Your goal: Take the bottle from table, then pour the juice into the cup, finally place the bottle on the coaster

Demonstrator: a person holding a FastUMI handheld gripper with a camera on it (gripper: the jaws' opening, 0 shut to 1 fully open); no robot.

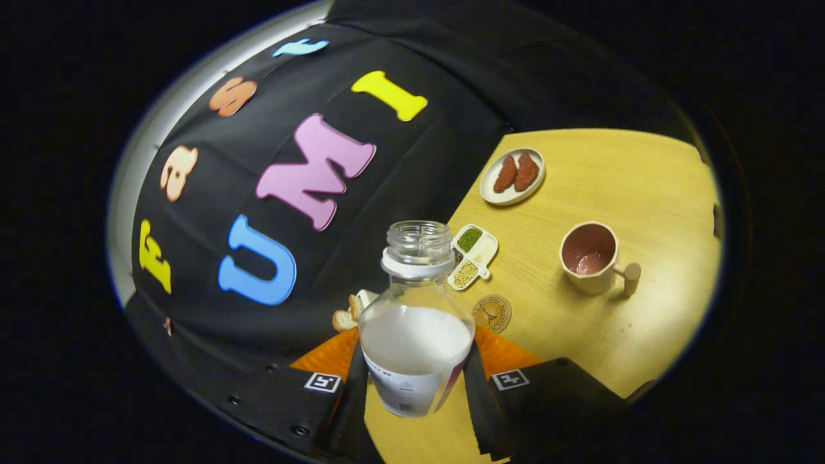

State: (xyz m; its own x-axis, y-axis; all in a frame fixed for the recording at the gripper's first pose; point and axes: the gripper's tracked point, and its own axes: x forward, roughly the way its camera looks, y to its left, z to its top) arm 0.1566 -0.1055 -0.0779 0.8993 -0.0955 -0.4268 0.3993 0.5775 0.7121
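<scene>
both fingers of the gripper pressed the uncapped juice bottle between them, its long axis tilted, the pink cup lying off to its right on the table.

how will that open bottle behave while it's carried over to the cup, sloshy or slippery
The bottle is uncapped and partly full of white liquid, so it probably sloshes and could spill if tilted early. Its clear, rounded body looks smooth, so it may slip or twist between the gripper fingers pressing its sides. The liquid low in the body likely makes it bottom-heavy.
</scene>
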